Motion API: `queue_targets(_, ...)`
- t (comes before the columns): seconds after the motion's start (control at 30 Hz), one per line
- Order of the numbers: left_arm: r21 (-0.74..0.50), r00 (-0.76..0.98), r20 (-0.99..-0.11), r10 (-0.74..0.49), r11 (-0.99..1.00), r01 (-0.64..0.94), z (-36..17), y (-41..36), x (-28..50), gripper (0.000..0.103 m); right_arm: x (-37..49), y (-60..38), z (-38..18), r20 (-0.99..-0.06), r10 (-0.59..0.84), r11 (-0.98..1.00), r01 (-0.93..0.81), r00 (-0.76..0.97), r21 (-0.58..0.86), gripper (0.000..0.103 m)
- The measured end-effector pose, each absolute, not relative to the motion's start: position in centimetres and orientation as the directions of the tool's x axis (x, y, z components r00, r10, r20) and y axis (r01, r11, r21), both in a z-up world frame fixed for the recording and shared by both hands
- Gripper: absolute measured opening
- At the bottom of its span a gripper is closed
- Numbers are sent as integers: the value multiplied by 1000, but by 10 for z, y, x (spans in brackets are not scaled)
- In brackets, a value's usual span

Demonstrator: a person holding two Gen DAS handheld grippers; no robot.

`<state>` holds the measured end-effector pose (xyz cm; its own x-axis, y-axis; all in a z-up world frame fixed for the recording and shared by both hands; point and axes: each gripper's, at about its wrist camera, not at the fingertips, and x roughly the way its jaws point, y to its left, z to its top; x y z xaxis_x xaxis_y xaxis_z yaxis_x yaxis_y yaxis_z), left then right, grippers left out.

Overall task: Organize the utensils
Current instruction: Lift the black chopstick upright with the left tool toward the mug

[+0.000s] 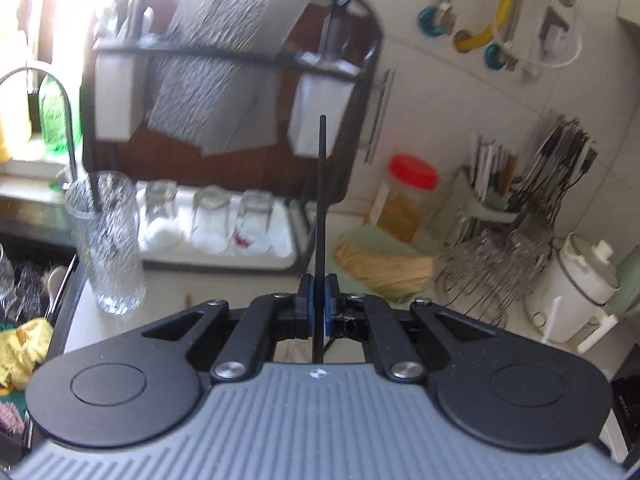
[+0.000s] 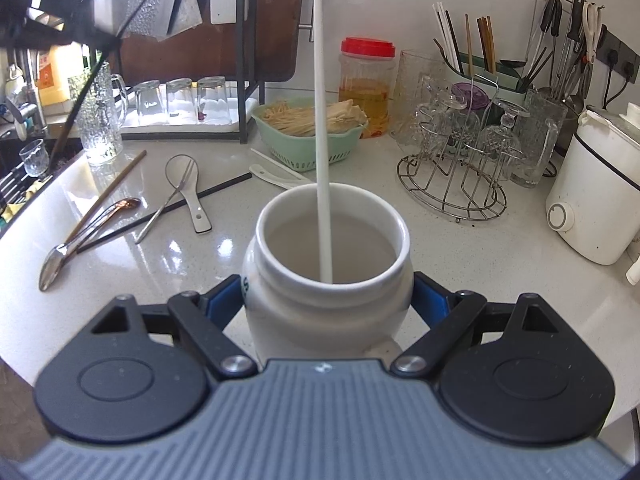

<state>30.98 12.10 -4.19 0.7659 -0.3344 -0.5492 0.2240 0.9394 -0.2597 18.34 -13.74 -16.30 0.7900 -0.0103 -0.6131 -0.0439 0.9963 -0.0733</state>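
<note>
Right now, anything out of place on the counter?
Yes: loose utensils lie crisscrossed on the counter left of the white jar: black chopstick, brown chopstick, white spoon, metal spoons. Nothing spilled.

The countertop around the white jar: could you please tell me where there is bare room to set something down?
Bare countertop lies right of the white jar, bordered by the wire glass rack and the white appliance. A smaller patch sits left of the jar, below the loose utensils. The back edge is crowded: green basket, red-lidded jar, glasses.
</note>
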Motion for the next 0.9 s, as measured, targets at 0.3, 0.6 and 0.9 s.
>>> queue_targets(0.3, -276, 796, -436, -420, 904, 326, 17, 75, 290, 6, 185, -137, -162, -619, 5, 996, -60, 786, -68, 91)
queue_targets(0.6, -322, 746, -311, -589, 804, 501, 50, 26, 265, 6, 183, -137, -164, -594, 11, 996, -62, 804, -65, 91)
queue_targets(0.9, -307, 643, -352, -680, 733, 607, 18, -35, 255, 6, 181, -139, -165, -584, 25, 995, -76, 812, -63, 91)
